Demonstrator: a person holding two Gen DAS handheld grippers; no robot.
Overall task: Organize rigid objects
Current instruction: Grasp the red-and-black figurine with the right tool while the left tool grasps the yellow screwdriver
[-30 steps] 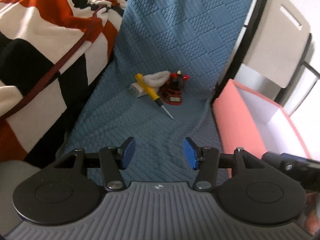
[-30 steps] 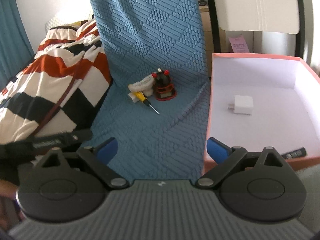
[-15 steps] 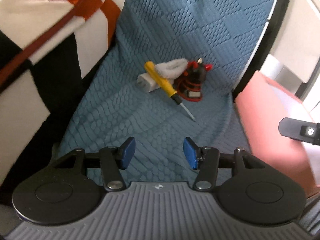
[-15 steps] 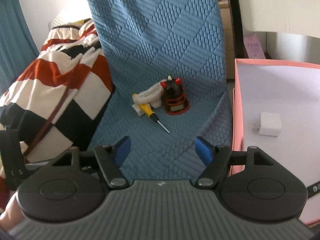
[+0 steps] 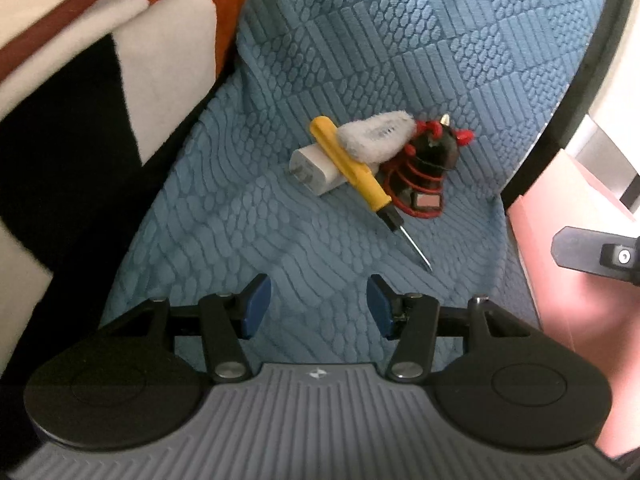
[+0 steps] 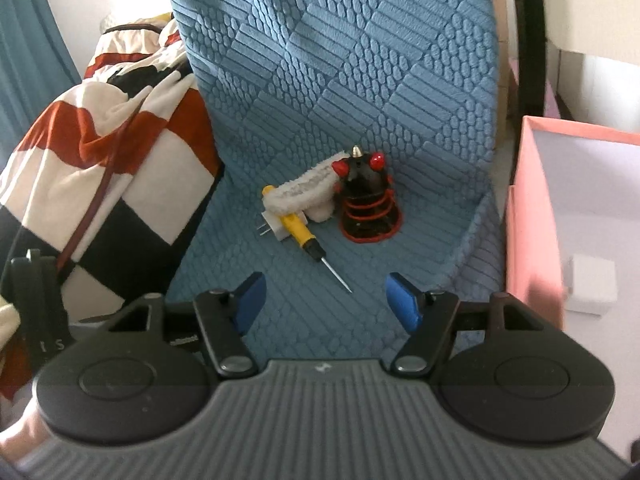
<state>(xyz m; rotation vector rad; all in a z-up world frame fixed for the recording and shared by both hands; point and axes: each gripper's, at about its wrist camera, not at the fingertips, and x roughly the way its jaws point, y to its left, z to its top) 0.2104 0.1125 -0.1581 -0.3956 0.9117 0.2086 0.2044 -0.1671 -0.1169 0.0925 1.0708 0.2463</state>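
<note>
Right hand-held gripper (image 6: pixel 323 300) closing on nothing, bare blue cover (image 6: pixel 360 272) ahead, pink box (image 6: pixel 532 240) alongside

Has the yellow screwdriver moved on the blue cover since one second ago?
No. The yellow screwdriver lies across the white charger, beside the black and red toy, as before. Only the cameras came nearer.

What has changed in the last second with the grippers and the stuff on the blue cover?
Both grippers moved in toward the pile; the right gripper narrowed its jaws and is still closing on nothing. The left gripper kept its gap. The screwdriver, charger and figurine stayed put.
</note>
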